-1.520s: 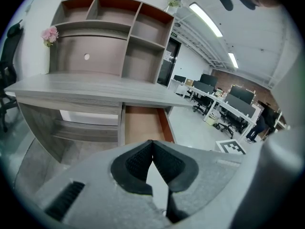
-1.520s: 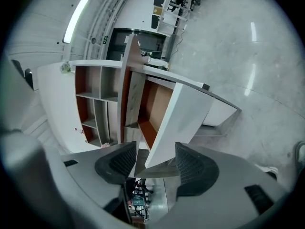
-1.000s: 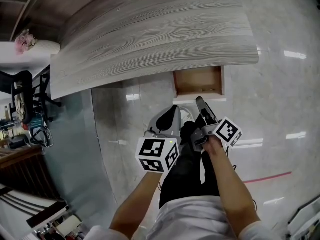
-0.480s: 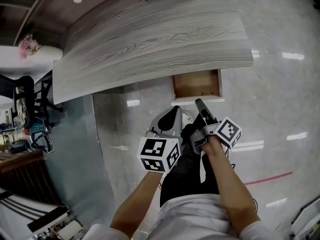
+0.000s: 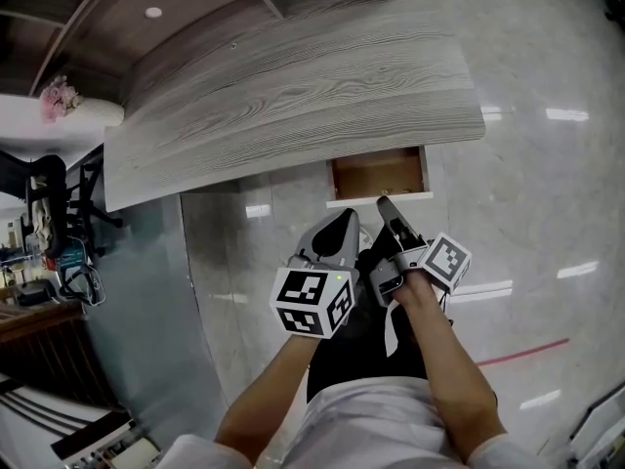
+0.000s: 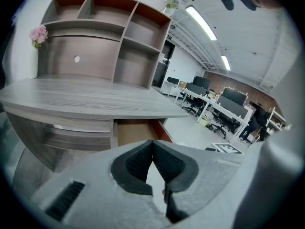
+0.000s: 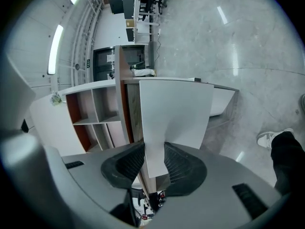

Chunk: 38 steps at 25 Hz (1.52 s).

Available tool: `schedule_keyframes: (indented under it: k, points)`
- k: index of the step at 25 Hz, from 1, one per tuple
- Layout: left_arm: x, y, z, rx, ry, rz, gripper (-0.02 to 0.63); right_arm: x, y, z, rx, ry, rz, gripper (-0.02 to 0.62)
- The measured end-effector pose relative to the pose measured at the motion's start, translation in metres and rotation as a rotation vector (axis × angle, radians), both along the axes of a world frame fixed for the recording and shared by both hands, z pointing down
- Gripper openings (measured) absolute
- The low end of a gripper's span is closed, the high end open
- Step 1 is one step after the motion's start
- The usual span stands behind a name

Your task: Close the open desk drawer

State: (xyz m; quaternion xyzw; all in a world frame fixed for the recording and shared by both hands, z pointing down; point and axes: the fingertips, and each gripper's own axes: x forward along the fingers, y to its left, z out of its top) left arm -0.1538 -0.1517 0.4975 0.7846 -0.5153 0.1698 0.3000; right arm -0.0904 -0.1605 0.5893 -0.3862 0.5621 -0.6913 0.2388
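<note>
Your right gripper (image 7: 153, 162) pinches the white front panel (image 7: 174, 113) of the open brown wooden desk drawer (image 5: 379, 173), just above centre frame, beneath the grey wood-grain desk (image 5: 293, 96). Your left gripper (image 6: 152, 163) is pressed together, empty.

Left hand-held gripper (image 5: 343, 215), right hand-held gripper (image 5: 382, 201): grey, checkered cubes (image 5: 311, 301); white shirt (image 5: 371, 428).

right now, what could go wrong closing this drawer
The right gripper pinches only the edge of the white drawer front; a skewed push might make it slip off.
Its jaws straddle that panel, so a fingertip could get trapped against the desk as the drawer shuts.
The left gripper, shut and empty, hangs close beside the drawer and might bump it.
</note>
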Motion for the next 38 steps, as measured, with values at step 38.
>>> schedule_keyframes:
  k: [38]
  points:
    - [-0.025,-0.039,0.0,-0.019,0.015,-0.001,0.002,-0.007,-0.089,-0.003,0.11,-0.017,0.048,0.131]
